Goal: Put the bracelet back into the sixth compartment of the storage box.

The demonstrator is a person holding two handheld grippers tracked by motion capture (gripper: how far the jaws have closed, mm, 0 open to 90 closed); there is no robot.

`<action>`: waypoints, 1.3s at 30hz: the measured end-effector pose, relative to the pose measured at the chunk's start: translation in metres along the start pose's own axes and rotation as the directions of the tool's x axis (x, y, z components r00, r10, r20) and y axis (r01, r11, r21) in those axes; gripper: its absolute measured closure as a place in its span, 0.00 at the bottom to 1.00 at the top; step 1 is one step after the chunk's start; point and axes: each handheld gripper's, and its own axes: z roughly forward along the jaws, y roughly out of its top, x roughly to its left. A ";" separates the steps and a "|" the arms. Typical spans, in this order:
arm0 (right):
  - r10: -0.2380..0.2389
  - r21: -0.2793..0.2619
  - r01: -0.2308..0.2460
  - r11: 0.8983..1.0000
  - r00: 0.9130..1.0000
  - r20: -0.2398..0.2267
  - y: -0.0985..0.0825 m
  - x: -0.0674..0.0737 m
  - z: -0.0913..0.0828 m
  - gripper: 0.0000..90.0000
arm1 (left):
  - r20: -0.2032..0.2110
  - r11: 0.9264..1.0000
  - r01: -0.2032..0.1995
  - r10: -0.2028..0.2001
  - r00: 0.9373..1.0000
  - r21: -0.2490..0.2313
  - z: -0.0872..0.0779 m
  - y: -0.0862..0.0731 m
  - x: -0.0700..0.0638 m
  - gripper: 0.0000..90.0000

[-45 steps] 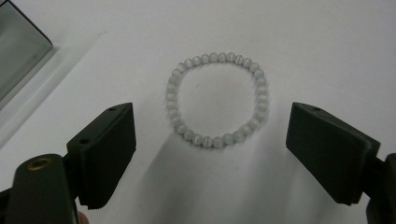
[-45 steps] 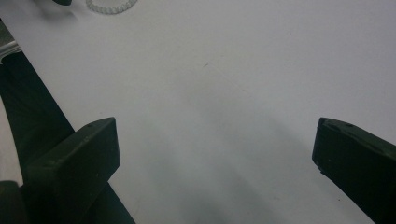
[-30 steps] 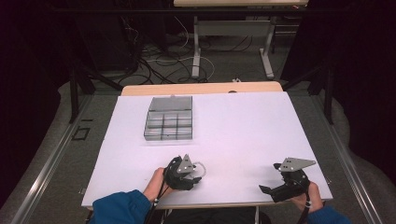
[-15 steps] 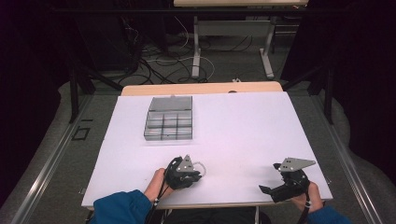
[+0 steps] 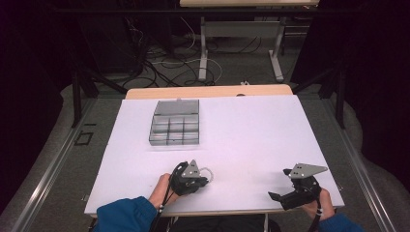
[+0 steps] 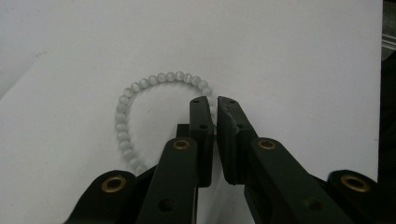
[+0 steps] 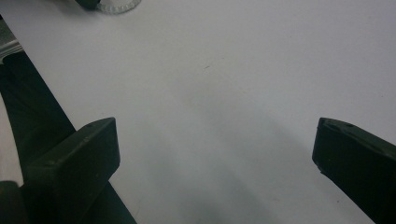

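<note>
Bead bracelet (image 6: pixel 140 100) on white table (image 5: pixel 251 140), left gripper (image 6: pixel 215 109) fingers just closed, now pinching its strand, right gripper (image 7: pixel 215 154) fingers spread, unmoved

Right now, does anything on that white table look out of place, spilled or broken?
Nothing stands out. The grey compartment box sits square on the white table, and the pale bead bracelet lies in an unbroken loop. The left gripper has just closed on the strand; the right gripper rests open, apart.

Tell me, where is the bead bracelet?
The bead bracelet lies on the white table near its front edge, left of middle, pinched in the left gripper.
</note>
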 end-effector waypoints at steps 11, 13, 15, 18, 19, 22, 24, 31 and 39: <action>0.000 0.000 0.000 1.000 1.000 0.002 0.000 0.000 0.000 0.00 | -0.034 0.997 0.026 -0.028 0.999 -0.076 -0.012 0.003 -0.001 0.95; 0.000 -0.003 0.000 1.000 1.000 0.004 0.000 0.000 0.001 0.00 | -0.042 0.996 0.024 -0.027 0.999 -0.086 -0.014 0.004 0.000 0.95; 0.001 -0.002 -0.001 1.000 1.000 0.003 0.000 0.000 0.001 0.00 | -0.049 0.995 0.028 -0.032 0.998 -0.091 -0.017 0.005 0.000 0.95; -0.001 0.000 0.001 1.000 1.000 0.001 0.000 0.000 0.000 0.00 | -0.054 0.994 0.033 -0.039 0.998 -0.102 -0.018 0.005 0.002 0.95; -0.001 0.001 0.001 1.000 1.000 0.001 0.000 0.000 0.000 0.00 | -0.054 0.994 0.033 -0.039 0.998 -0.102 -0.018 0.005 0.002 0.95; -0.011 0.005 0.011 1.000 1.000 0.000 0.000 0.000 0.000 0.00 | -0.065 0.992 0.030 -0.038 0.997 -0.120 -0.022 0.006 0.003 0.95; -0.010 0.001 0.010 1.000 1.000 0.002 0.000 0.000 0.000 0.00 | -0.066 0.992 0.039 -0.048 0.997 -0.123 -0.023 0.006 0.002 0.95; -0.013 0.006 0.013 1.000 1.000 -0.002 0.000 0.000 0.000 0.00 | -0.084 0.987 0.041 -0.055 0.995 -0.155 -0.030 0.007 0.005 0.95; -0.002 0.009 0.002 1.000 1.000 -0.001 0.000 0.000 0.000 0.00 | -0.094 0.986 0.034 -0.050 0.994 -0.163 -0.035 0.008 0.004 0.95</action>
